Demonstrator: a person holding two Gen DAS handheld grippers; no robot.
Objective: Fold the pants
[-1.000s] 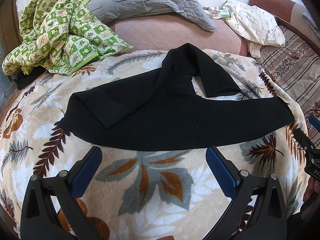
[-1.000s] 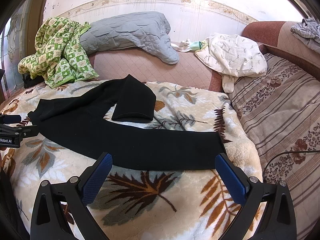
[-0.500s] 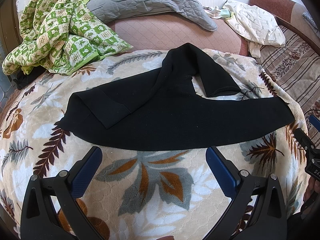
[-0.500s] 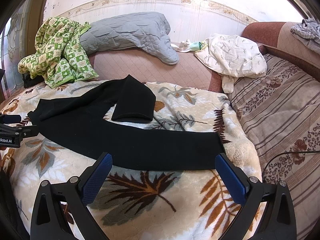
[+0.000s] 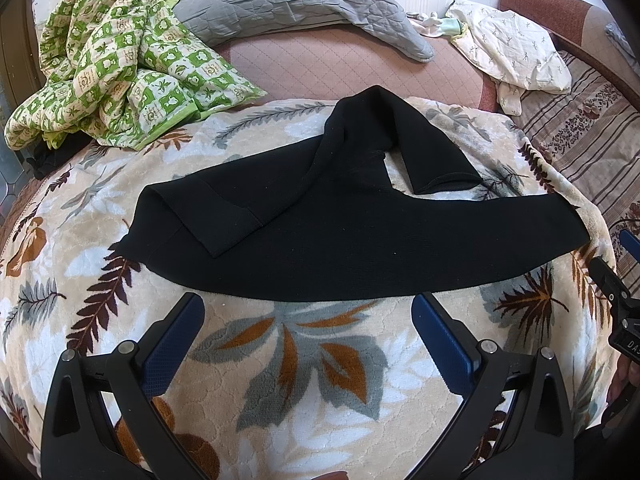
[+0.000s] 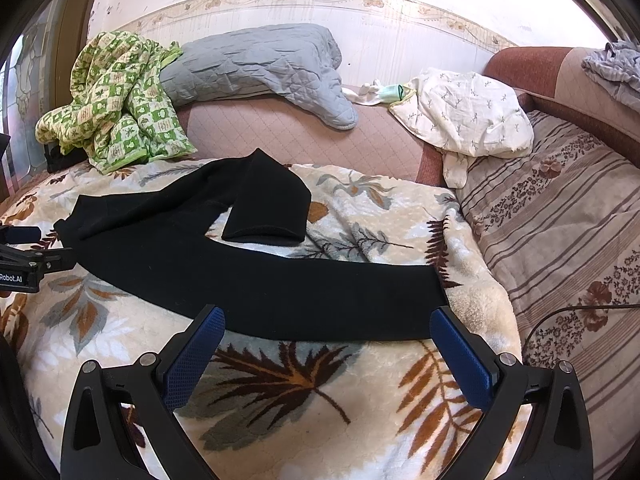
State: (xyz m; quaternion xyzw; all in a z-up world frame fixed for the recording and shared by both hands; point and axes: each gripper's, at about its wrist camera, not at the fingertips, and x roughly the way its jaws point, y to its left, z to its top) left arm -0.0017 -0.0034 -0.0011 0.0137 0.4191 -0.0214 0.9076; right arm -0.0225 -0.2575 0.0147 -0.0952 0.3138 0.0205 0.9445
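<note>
1. Fingers (image 5: 172, 344) of my left gripper (image 5: 308, 320) stood wide apart and held nothing, hovering over the leaf-patterned blanket (image 5: 304, 360) just short of the pants' near edge.
2. I saw the black pants (image 5: 320, 236) spread across the middle of the blanket, the waistband (image 5: 192, 216) towards its left edge with a flap turned over there, and the long axis running left to right across my fingers.
3. One leg (image 6: 268, 204) was doubled back towards the far edge; the other lay straight out to the right edge.
4. My right gripper (image 6: 326, 340) was equally wide apart and empty, just before the straight leg's cuff (image 6: 424, 300). I judged it the nearer to that cuff, and the left nearer the waistband.
</note>
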